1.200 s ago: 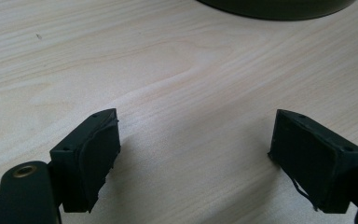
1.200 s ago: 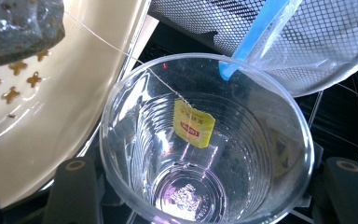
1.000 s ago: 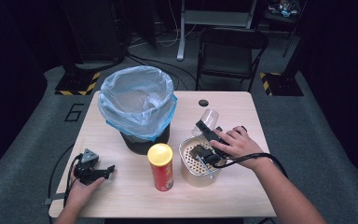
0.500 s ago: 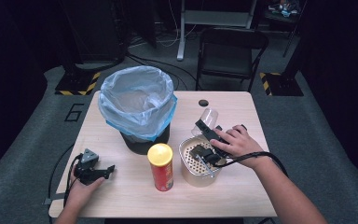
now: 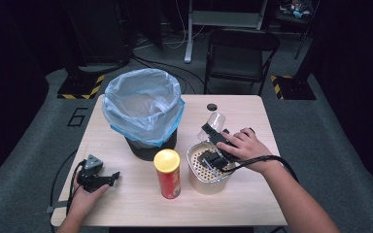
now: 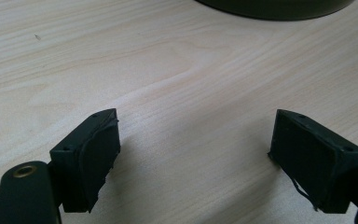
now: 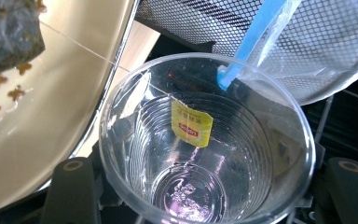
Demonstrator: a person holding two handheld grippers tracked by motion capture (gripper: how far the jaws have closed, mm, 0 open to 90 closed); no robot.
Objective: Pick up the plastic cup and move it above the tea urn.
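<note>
While two grippers are in play, they do quite different work. The right gripper [image 5: 215, 145] holds one clear plastic cup [image 5: 215, 121], tipped on its side over one round metal strainer [image 5: 194, 172]; in the right gripper view the cup [image 7: 205, 140] sits between the two black jaws, which stand partly closed against its ribbed wall. One yellow tea-bag tag [image 7: 191, 123] hangs at the cup's mouth on a thin string, and one wet tea bag [image 7: 9, 32] shows at the top left corner over the strainer's pale floor [image 7: 37, 130]. The left gripper [image 5: 108, 177] rests on the table [image 5: 126, 204] near the front left corner, well apart from everything else. Its two jaws stand wide apart with nothing between them, only bare wood [image 6: 191, 116] under them.

Counted across the table, the high view shows one black waste bin [image 5: 143, 111] lined with one pale blue bag, one red crisp tube [image 5: 167, 174] with a yellow lid standing just beside the strainer, and one small dark disc [image 5: 211, 107] lying near the far edge. One black folding chair [image 5: 238, 58] stands behind the table.
</note>
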